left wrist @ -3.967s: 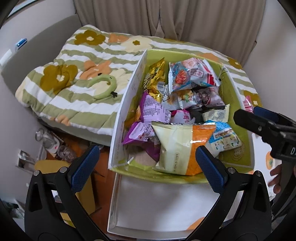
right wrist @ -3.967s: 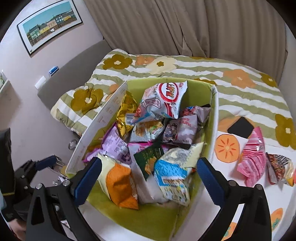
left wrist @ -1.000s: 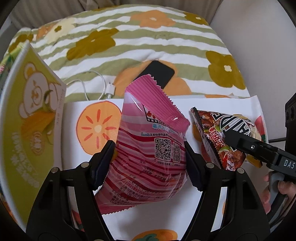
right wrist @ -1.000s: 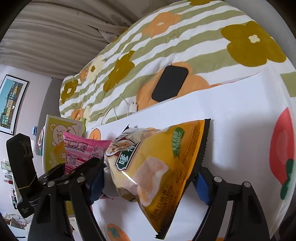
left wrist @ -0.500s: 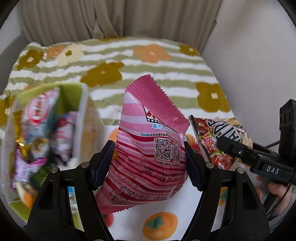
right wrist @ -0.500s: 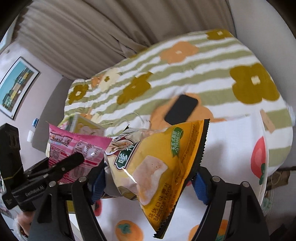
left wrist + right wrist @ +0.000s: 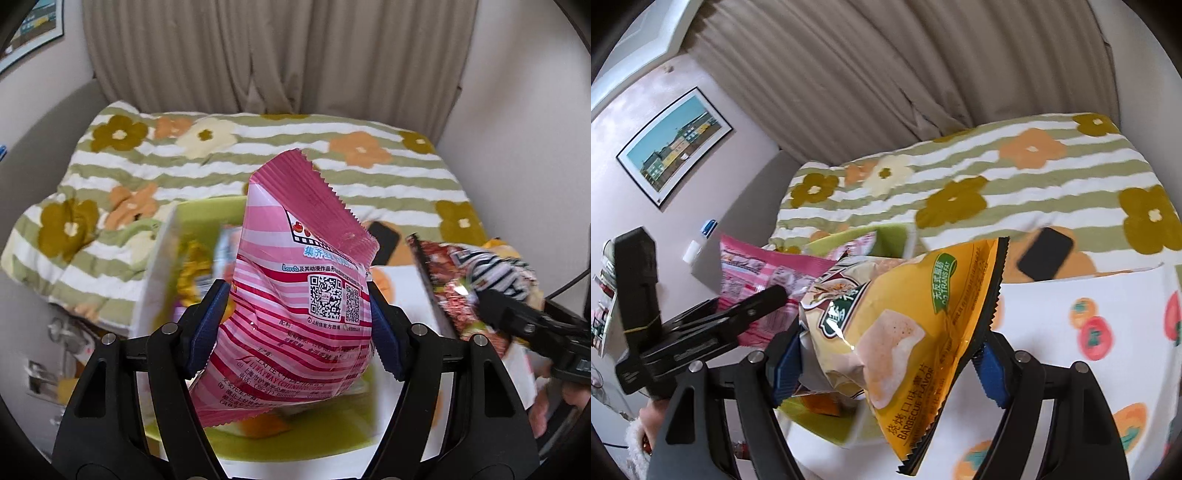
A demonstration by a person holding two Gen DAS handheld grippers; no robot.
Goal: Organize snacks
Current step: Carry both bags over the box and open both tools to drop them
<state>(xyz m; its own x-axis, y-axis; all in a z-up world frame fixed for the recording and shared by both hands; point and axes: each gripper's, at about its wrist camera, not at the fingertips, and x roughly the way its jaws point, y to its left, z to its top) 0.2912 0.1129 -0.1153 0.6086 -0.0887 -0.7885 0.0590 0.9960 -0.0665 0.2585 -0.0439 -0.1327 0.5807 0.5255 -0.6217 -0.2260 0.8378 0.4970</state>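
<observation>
Snack box [image 7: 162,266] sits at left, green-lined, white outside, bags inside blurred – it rests on the near edge of the bed, against the striped floral blanket [image 7: 207,162]. Left claw [image 7: 297,325] is pinching the pink striped bag [image 7: 295,295]: both blue pads press its sides, bag upright, crimped top edge pointing far, held in the air over the box's right part. In the right wrist view the same pink bag [image 7: 757,273] shows at left, with the left claw's black finger across it. Right claw [image 7: 886,365] is pinching the yellow barbecue bag [image 7: 908,317], pads on both edges, bag tilted with its serrated black seam to the right – also off the surface, near the box's right wall. Right of it: white fruit-print cloth [image 7: 1071,295], black phone [image 7: 1045,254] lying flat at the cloth's far edge on the blanket. Curtain [image 7: 886,66] at the far side.
</observation>
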